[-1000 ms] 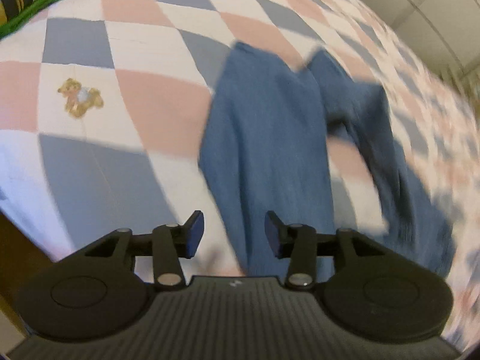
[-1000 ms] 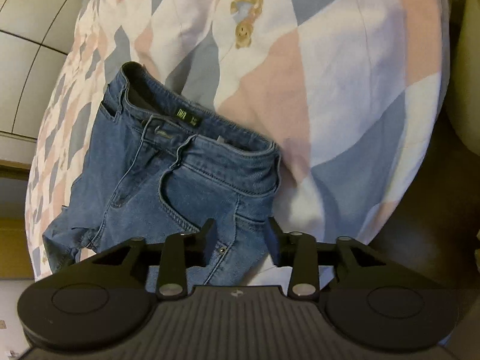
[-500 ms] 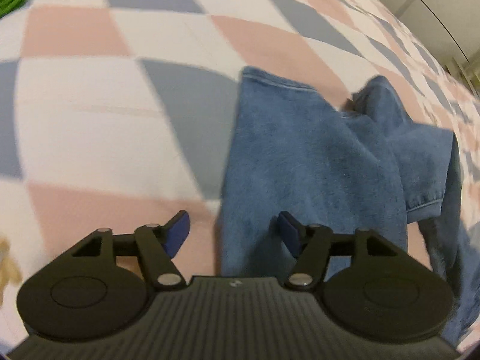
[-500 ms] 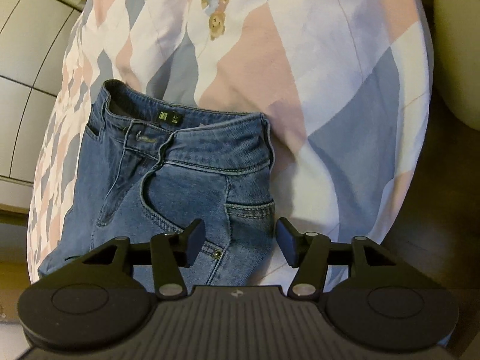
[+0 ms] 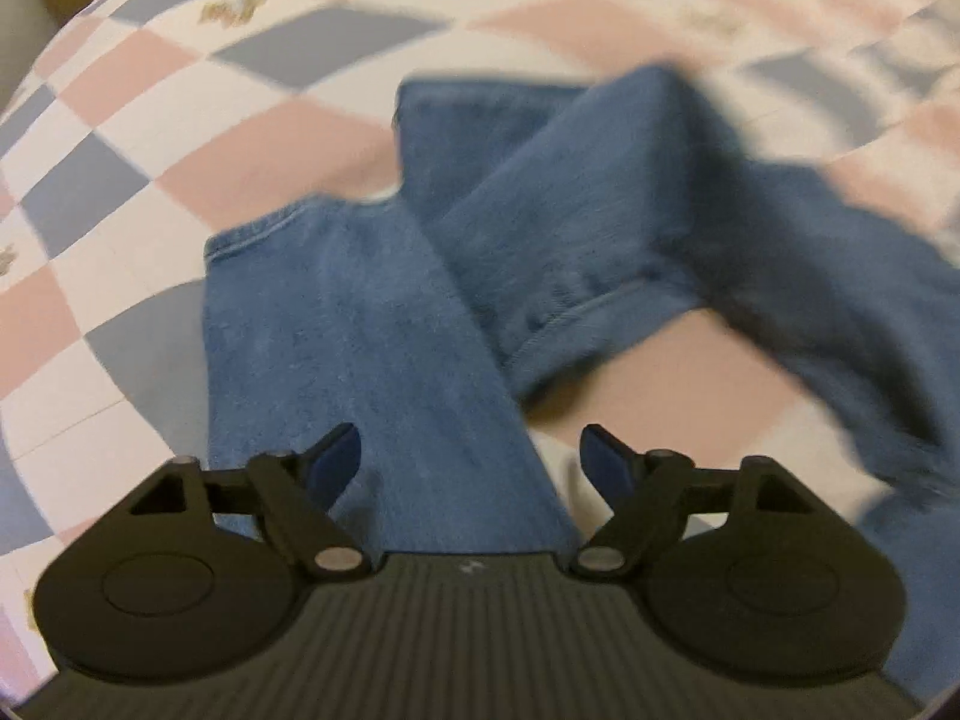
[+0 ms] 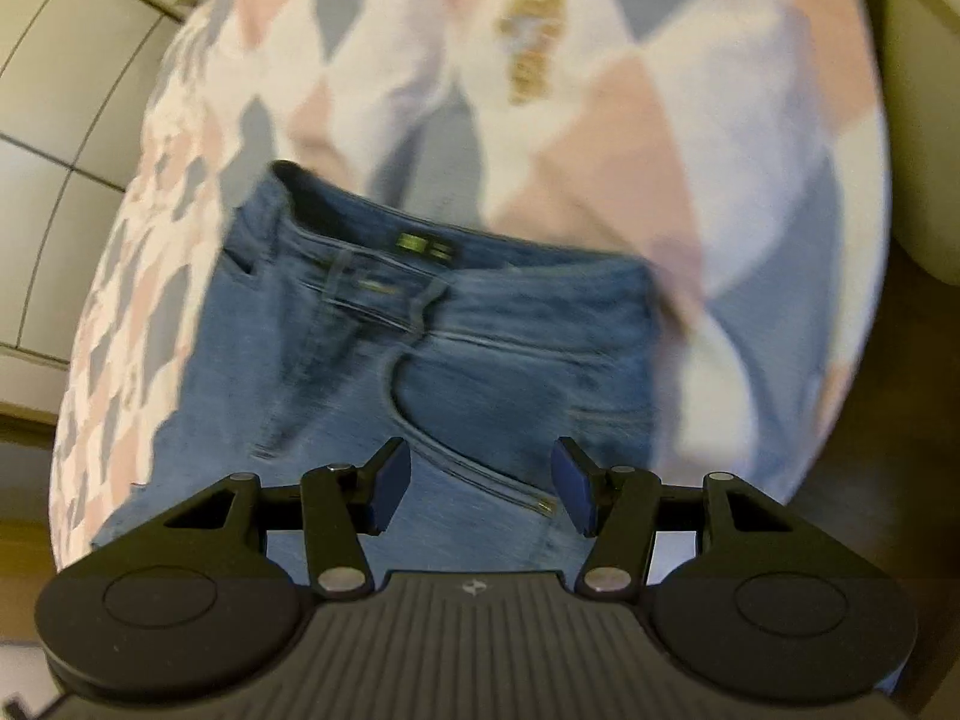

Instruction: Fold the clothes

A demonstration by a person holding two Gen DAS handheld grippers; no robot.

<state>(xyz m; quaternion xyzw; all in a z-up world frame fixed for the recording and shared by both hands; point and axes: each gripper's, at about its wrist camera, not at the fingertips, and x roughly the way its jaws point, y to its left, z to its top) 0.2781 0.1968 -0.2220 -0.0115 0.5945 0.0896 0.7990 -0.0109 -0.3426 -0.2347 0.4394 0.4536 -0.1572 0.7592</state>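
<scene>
Item: pair of blue denim jeans (image 6: 432, 348), flat on pink, grey and white checked bedspread (image 5: 180, 138). Our left gripper (image 5: 471, 462), wide open and empty, faces crossed leg hems (image 5: 336, 312) at 12 o'clock. Our right gripper (image 6: 480, 489), equally open and empty, faces waistband (image 6: 420, 252) at 12 o'clock. Long axis runs between them.

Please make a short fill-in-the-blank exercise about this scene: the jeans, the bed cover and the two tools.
1. The garment lying on the bed cover is a pair of blue ____.
2. Both the left tool and the right tool have their jaws ____.
3. In the right wrist view, the jeans show their ____ end, with a label inside.
4. The cover is printed with small ____ figures.

Missing words: jeans; open; waistband; bear
</scene>
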